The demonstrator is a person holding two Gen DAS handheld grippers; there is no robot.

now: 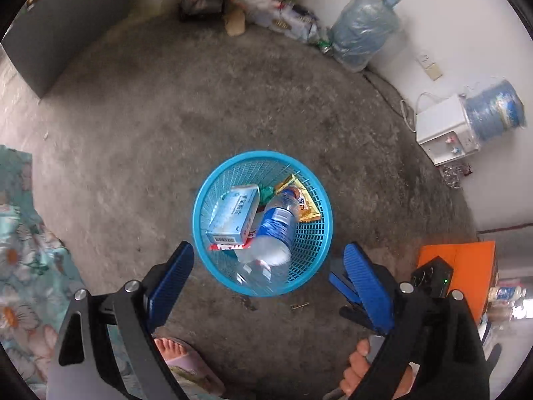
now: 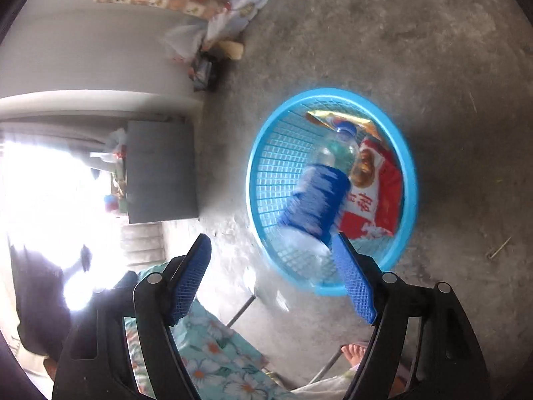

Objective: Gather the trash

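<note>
A: What's nearest?

B: Both tools over a rough grey concrete floor. The left gripper has its ribbed blue pads spread wide, nothing between them. The right gripper is spread the same way, its waffle-textured pads holding nothing.

A: And the trash?

B: In a round blue plastic basket with a lattice wall, standing on the floor just beyond the left gripper's fingertips. In the right wrist view the basket sits right of centre, its near rim behind the right finger.

A: What's inside?

B: A clear plastic bottle with a blue label, blurred, cap pointing far, bottom at the near rim. I cannot tell whether it is resting or falling. Left of it is a pale blue cardboard box, tilted. Under that lies a flat red-and-white wrapper. At the far right side is a glossy yellow sachet.

A: Farther out?

B: Flowered teal fabric at the near left. An orange panel on the right. Farther right stands a white boxy dispenser, with a big blue jug lying by the far wall. A heap of bags lines that wall, and a grey cabinet stands far left.
</note>
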